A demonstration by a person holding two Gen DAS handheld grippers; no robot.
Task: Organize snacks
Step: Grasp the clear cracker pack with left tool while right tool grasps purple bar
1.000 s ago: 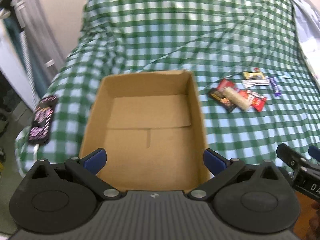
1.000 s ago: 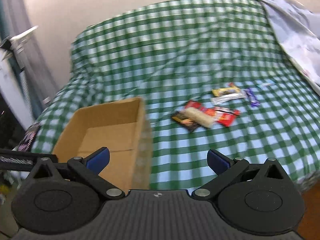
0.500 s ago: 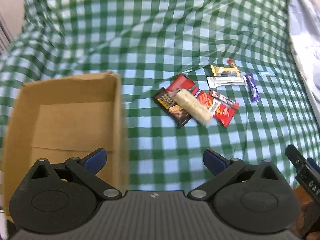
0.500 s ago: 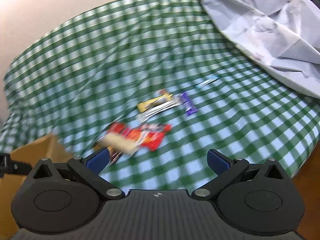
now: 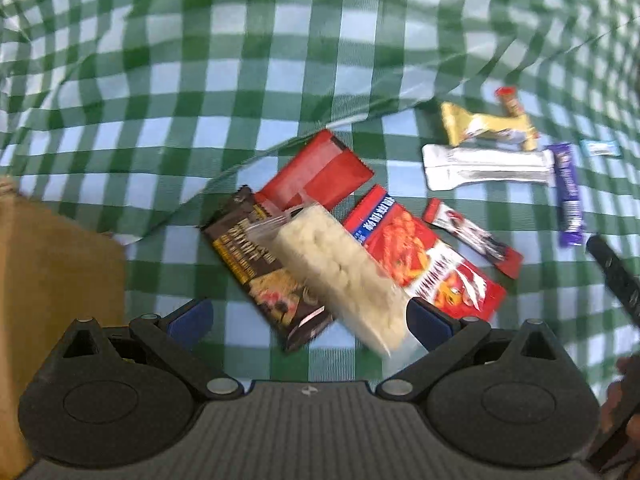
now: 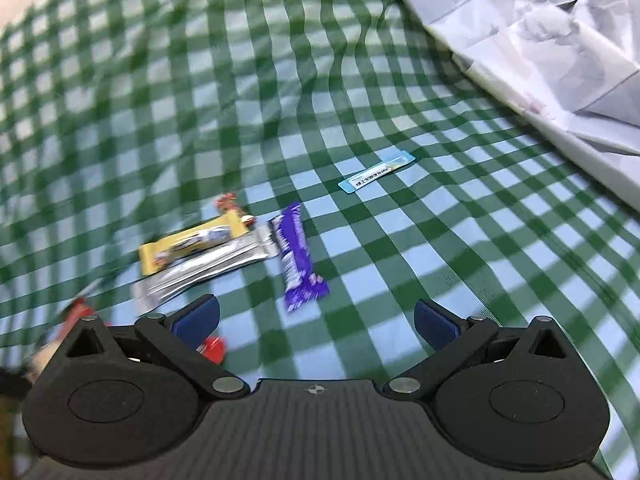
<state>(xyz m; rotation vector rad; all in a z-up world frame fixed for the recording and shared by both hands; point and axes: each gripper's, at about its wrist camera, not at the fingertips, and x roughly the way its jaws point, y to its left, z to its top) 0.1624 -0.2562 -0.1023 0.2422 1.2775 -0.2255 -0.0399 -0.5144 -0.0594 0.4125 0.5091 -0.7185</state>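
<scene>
Cardboard box [image 5: 52, 280] edges my left view, and my left gripper [image 5: 308, 318], jaws wide and empty, hangs over the clear puffed-snack pack [image 5: 340, 276] lying across the dark wrapper [image 5: 264, 268]; I'd straddle its width squarely and close gently. On the right view, my right gripper [image 6: 316, 316] gapes empty just short of the purple bar [image 6: 296, 252], beside the silver pack [image 6: 208, 268].

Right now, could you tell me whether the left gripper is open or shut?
Open. The left gripper has its blue pads wide apart, holding nothing, above the clear snack pack.
</scene>
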